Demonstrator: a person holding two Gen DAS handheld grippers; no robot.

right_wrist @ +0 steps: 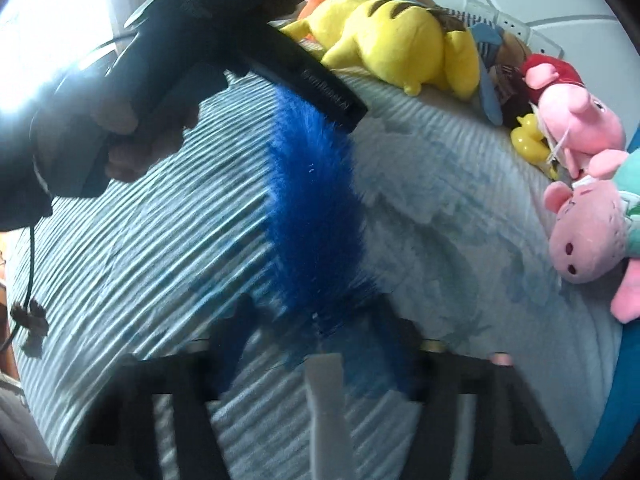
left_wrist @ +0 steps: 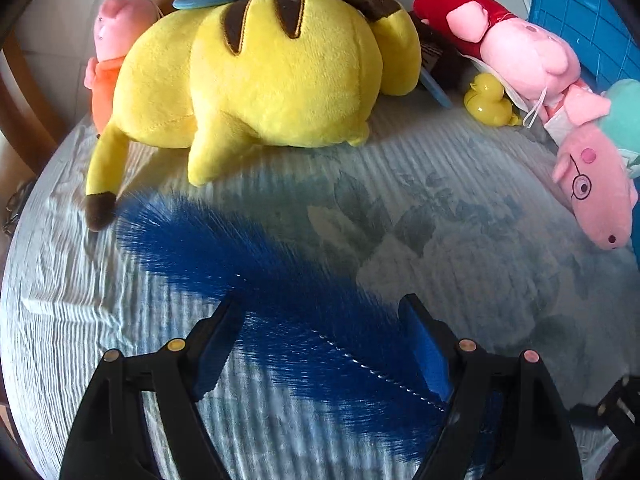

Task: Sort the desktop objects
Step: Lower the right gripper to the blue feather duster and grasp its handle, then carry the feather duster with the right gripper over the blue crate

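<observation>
Blue brush (left_wrist: 256, 280) lies between both grippers' part-open jaws.

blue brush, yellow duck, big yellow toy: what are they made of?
Blue brush: fine synthetic-looking bristles, apparently on a twisted wire core. Yellow duck: hard, glossy, probably plastic or rubber; it shows highlights. Big yellow toy: matte plush fabric with a short fuzzy nap and stitched seams.

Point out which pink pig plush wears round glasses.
The pig plush in the teal top, lying at the right edge of the striped cloth. The red-dressed pig and the orange-clad pig show no glasses.
</observation>
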